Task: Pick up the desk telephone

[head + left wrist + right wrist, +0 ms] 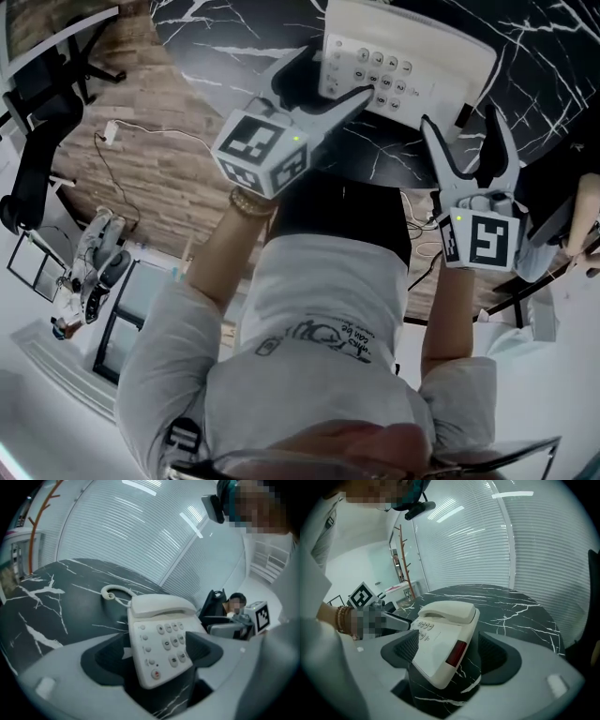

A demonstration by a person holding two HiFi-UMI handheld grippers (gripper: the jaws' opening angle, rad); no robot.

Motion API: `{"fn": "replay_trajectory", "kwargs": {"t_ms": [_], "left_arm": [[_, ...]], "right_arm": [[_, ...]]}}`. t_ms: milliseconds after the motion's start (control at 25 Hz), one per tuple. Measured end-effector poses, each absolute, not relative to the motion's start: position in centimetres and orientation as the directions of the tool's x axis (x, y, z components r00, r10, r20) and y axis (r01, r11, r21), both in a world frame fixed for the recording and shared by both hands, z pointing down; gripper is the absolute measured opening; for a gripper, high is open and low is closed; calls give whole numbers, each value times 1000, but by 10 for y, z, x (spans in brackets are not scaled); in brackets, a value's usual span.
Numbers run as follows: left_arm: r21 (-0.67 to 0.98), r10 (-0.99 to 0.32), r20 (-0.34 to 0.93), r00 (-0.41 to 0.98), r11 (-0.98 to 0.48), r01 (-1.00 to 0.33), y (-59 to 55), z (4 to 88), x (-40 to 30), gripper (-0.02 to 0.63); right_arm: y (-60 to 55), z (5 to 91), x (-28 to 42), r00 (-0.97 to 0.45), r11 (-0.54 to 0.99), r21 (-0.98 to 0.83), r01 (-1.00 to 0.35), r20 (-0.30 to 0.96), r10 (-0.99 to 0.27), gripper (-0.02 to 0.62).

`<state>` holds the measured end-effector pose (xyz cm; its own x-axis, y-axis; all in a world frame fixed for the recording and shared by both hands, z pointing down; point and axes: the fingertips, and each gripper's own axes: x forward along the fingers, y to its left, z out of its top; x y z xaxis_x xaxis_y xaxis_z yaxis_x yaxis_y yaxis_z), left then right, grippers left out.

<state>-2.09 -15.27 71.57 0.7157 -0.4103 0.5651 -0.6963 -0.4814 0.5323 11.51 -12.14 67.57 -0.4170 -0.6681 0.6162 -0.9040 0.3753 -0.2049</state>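
Round black marble bench with white veins, wood-plank floor, white slatted blinds behind. Cream plastic desk telephone flat on the bench, top centre of head view. Long axis runs away from left tongs: keypad end near, cradled handset far. Red-patched side faces right tongs. Both tongs wide open, straddling the phone, gripping nothing.

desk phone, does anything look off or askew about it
Nothing stands out. The telephone sits flat on the black marble table, with its handset seated in the cradle and the cord looped behind it. No damage shows.
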Motion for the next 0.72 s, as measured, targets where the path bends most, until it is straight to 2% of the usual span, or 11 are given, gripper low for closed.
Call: {"fn": "replay_trajectory", "kwargs": {"t_ms": [520, 600, 720], "left_arm": [[561, -362, 558, 747, -499, -661, -151, 728, -9, 419], [551, -368, 568, 736, -494, -672, -152, 729, -11, 393], [523, -380, 590, 712, -492, -696, -153, 731, -13, 344]], "right_arm": [[-115, 710, 106, -453, 363, -275, -890, 623, -637, 406], [-114, 712, 103, -466, 360, -298, -884, 618, -633, 373], [-114, 712, 102, -470, 350, -313, -883, 609, -639, 362]]}}
